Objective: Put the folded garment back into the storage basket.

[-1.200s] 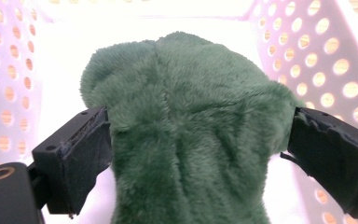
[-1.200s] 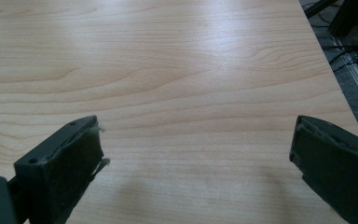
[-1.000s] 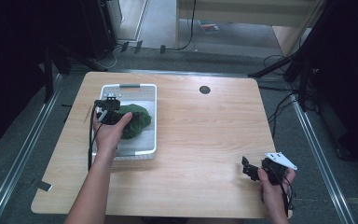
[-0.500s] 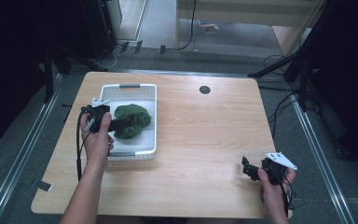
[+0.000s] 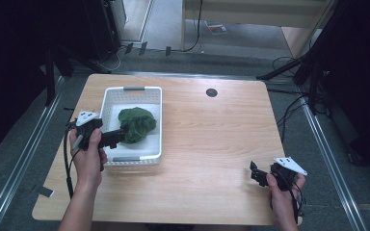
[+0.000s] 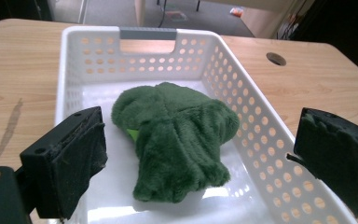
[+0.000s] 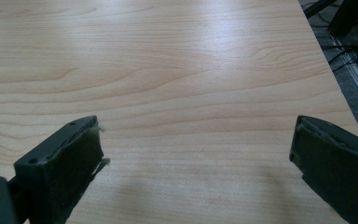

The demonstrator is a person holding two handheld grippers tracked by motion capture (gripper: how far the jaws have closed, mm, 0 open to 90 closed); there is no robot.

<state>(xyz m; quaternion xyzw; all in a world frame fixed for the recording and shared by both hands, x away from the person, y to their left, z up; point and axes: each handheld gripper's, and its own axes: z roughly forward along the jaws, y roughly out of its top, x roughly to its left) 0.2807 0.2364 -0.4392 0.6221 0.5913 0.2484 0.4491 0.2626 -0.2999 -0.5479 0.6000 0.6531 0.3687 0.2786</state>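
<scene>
High view: the left gripper (image 5: 118, 136) has drawn back to the white perforated plastic basket's (image 5: 107, 102) near-left edge, jaws wide, empty. The green plush toy (image 5: 136, 124) lies inside. The right gripper (image 5: 255, 172) is wide open, empty.

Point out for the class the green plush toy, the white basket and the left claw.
green plush toy (image 6: 177, 140), left gripper view, middle of its fuzzy body.
white basket (image 6: 148, 33), left gripper view, grey handle on its far rim.
left claw (image 5: 118, 136), high view, between its open tips at the basket's edge.
</scene>
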